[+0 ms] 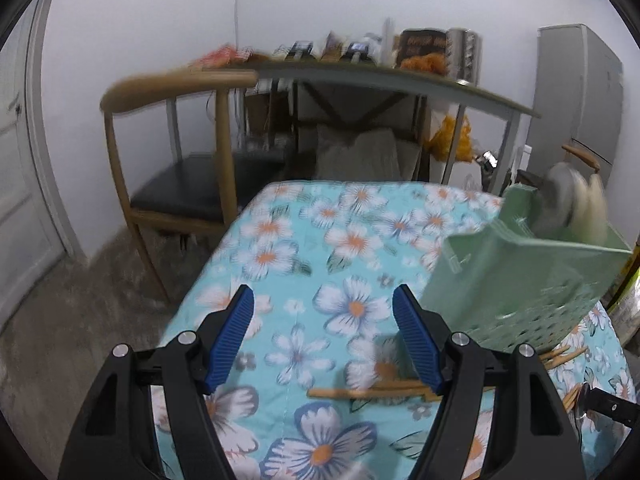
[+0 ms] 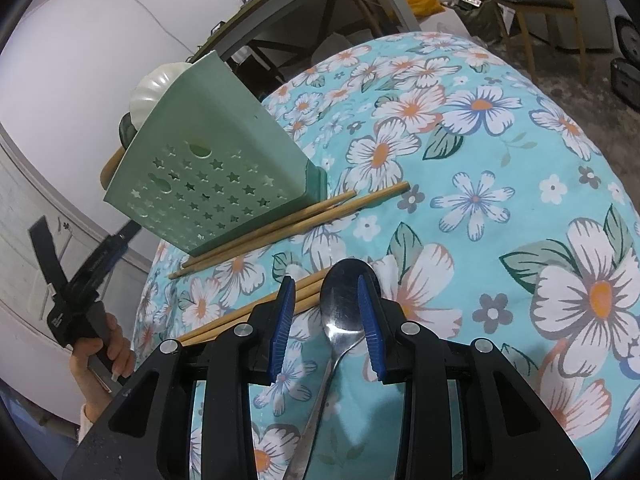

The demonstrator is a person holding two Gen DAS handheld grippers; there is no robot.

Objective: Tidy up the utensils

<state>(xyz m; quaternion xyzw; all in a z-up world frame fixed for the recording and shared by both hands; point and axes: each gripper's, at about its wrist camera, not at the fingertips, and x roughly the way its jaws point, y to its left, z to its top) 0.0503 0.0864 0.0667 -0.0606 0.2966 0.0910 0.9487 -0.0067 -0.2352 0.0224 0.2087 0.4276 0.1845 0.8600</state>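
Right wrist view: the spoon [image 2: 340,312] lies on the floral table [image 2: 500,168] between the right gripper [image 2: 326,320]'s open jaws, handle end cut off below. Left gripper [image 1: 322,344] hovers open and empty; motion blur smears the green basket [image 1: 520,280] and chopsticks [image 1: 360,392] beside it.
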